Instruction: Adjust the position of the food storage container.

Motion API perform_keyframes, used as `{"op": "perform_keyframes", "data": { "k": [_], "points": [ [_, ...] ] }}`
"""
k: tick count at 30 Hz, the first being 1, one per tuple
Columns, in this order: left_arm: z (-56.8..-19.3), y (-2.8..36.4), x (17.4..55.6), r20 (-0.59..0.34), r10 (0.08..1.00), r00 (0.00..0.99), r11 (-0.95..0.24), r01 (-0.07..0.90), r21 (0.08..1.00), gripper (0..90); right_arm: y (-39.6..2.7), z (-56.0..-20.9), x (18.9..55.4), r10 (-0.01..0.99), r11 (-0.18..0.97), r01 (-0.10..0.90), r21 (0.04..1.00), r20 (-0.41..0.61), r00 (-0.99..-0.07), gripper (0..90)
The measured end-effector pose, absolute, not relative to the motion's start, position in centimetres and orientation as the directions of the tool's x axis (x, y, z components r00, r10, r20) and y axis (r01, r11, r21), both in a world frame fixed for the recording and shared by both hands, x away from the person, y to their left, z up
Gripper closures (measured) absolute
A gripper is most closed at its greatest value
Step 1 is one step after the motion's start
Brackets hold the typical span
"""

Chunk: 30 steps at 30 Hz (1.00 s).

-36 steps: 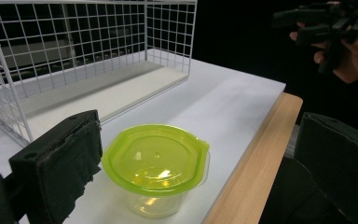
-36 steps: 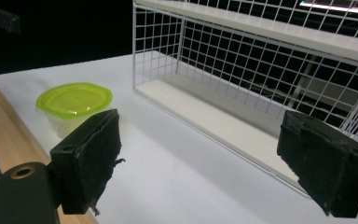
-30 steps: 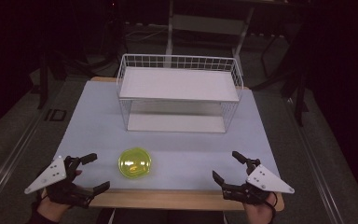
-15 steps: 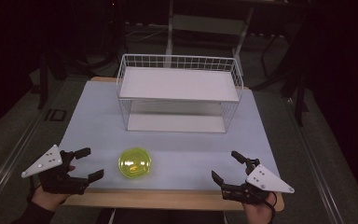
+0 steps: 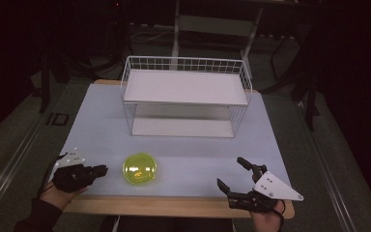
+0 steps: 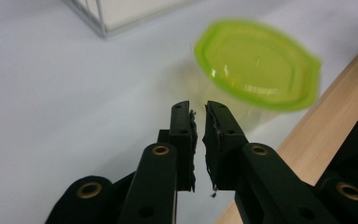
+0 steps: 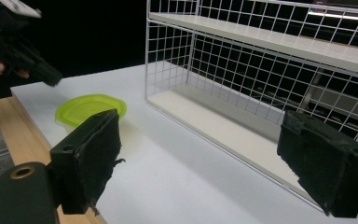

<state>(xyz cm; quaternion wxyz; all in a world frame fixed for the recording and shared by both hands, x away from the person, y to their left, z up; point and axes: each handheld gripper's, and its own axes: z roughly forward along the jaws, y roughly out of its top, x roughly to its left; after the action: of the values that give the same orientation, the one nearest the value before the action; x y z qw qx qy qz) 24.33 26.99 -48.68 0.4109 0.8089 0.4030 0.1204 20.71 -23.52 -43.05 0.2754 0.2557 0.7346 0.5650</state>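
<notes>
Approach step: left tongs (image 6: 198, 122), jaws just closed on nothing, sit near the green lidded container (image 5: 139, 168); right tongs (image 5: 233, 175) wide; reopening judged necessary before grasping.

This looks like a lab or recording studio set up for tests. A lone table (image 5: 101, 121) with a pale top fills the middle of the frame, on grey carpet, with dark surroundings and stand legs (image 5: 176, 29) at the upper edge.
</notes>
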Motion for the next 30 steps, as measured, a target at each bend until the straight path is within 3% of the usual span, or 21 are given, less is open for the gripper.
{"op": "perform_keyframes", "data": {
  "k": [3,17,30],
  "points": [
    [-49.3,26.4,24.9,-0.120,0.747,0.654,-0.374,0.562,0.738,89.8,-23.5,-43.1,20.8,0.687,0.231,0.067,0.971,-0.114,-0.718,13.1],
    [-51.6,23.6,26.9,-0.211,0.697,0.685,-0.422,0.630,0.652,90.0,-23.6,-43.1,20.8,0.683,0.231,0.070,0.970,-0.111,-0.722,13.2],
    [-52.3,20.9,27.6,-0.229,0.659,0.716,-0.458,0.624,0.633,90.0,-23.6,-43.1,20.8,0.683,0.229,0.070,0.971,-0.109,-0.722,13.2]
  ]
}}
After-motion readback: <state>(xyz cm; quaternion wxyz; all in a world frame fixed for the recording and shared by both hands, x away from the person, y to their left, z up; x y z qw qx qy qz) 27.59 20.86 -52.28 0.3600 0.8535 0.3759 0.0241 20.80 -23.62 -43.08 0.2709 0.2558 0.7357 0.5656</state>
